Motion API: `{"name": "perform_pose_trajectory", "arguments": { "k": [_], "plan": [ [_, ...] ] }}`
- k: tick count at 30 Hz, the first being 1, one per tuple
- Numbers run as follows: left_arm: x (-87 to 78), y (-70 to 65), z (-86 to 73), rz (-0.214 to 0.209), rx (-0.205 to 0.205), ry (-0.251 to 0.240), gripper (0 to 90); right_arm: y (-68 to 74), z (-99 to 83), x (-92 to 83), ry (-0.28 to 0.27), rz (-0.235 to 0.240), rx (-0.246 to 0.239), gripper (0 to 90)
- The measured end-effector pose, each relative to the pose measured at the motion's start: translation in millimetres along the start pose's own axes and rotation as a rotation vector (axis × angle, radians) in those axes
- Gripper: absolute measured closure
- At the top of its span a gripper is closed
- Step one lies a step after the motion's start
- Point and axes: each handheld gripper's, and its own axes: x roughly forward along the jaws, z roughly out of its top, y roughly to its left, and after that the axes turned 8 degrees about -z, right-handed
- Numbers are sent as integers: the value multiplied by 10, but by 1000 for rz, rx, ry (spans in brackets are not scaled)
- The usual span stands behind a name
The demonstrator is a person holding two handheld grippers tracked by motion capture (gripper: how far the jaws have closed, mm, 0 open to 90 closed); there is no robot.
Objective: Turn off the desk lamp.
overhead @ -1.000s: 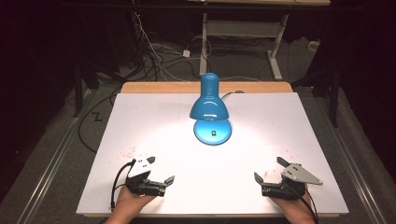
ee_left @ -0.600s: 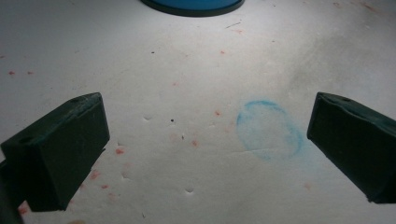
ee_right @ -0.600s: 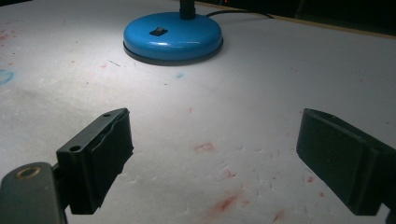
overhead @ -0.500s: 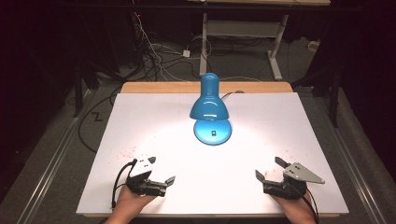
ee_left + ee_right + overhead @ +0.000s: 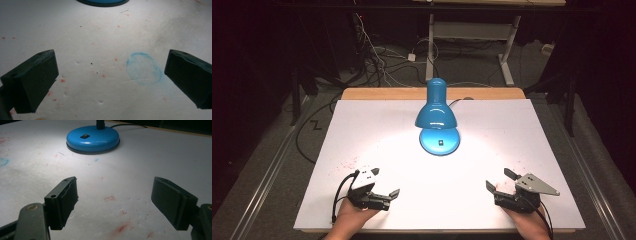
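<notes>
With both the left gripper [image 5: 393, 194] and right gripper [image 5: 501, 181] held spread and empty, the lamp [image 5: 436, 107] at twelve o'clock is probably best approached slowly.

No legible txt anywhere.

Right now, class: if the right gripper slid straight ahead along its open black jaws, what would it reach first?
Probably the blue round lamp base: it lies ahead of the right gripper, slightly left of centre, with bare white tabletop between. It might just pass alongside.
</notes>
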Motion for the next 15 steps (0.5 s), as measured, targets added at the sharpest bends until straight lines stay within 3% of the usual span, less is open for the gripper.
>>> {"name": "perform_pose_trajectory", "arguments": {
  "k": [15],
  "plan": [
    [2,0,1,-4,-1,2,0,-1,6,15,16,3,0,393]
  ]
}}
